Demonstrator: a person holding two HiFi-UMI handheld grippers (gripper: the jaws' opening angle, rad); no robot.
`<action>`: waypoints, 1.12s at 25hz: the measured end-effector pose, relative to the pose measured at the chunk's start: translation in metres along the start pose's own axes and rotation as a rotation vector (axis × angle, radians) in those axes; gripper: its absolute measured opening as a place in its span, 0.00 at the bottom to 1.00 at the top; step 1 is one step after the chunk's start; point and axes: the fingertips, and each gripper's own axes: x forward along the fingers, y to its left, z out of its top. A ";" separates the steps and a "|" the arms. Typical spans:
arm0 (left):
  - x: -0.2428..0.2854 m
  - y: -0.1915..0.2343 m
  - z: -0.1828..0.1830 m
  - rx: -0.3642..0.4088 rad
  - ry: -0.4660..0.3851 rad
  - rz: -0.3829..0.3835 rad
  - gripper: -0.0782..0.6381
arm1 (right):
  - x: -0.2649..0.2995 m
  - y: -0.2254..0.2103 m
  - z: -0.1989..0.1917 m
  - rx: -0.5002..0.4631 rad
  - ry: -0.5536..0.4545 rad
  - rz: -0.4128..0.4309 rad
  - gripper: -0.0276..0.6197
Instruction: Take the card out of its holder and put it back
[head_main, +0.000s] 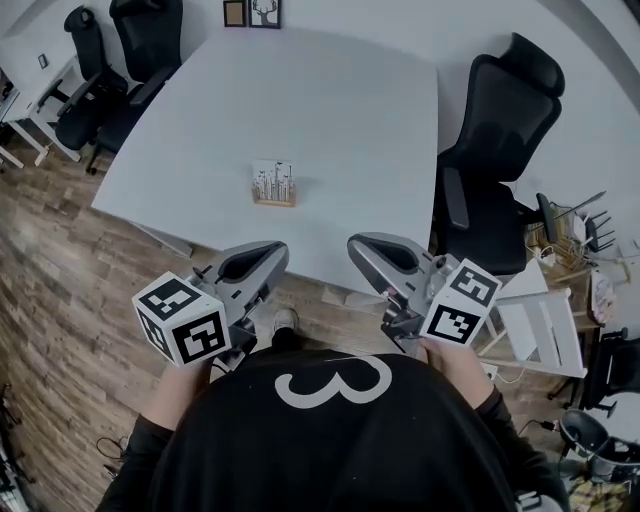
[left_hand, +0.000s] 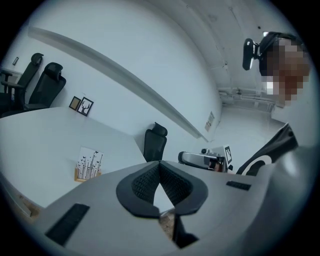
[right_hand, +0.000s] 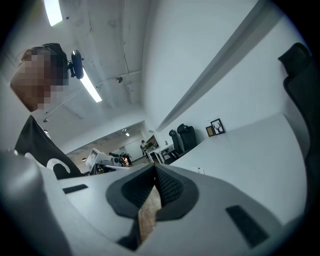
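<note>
My left gripper (left_hand: 160, 163) has its fingers pressed together at the tips, with nothing between them. My right gripper (right_hand: 154, 166) is the same, fingers closed tight and empty. Both sit near the front edge of the table (head_main: 380, 150). The card (head_main: 273, 178) stands upright in its holder (head_main: 273, 201), well ahead of both sets of fingertips and roughly midway between them. It is white, printed with thin dark stems.

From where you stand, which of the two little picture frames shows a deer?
The right-hand frame, with the antlered silhouette on white; the left frame is smaller and darker.
</note>
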 end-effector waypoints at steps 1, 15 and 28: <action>0.001 0.009 0.006 0.002 0.003 -0.003 0.12 | 0.009 -0.005 0.003 -0.001 0.000 -0.005 0.06; 0.023 0.108 0.036 -0.060 0.060 -0.070 0.12 | 0.097 -0.066 0.014 0.051 0.015 -0.075 0.06; 0.044 0.151 0.032 -0.091 0.114 -0.075 0.12 | 0.117 -0.103 -0.002 0.100 0.042 -0.123 0.06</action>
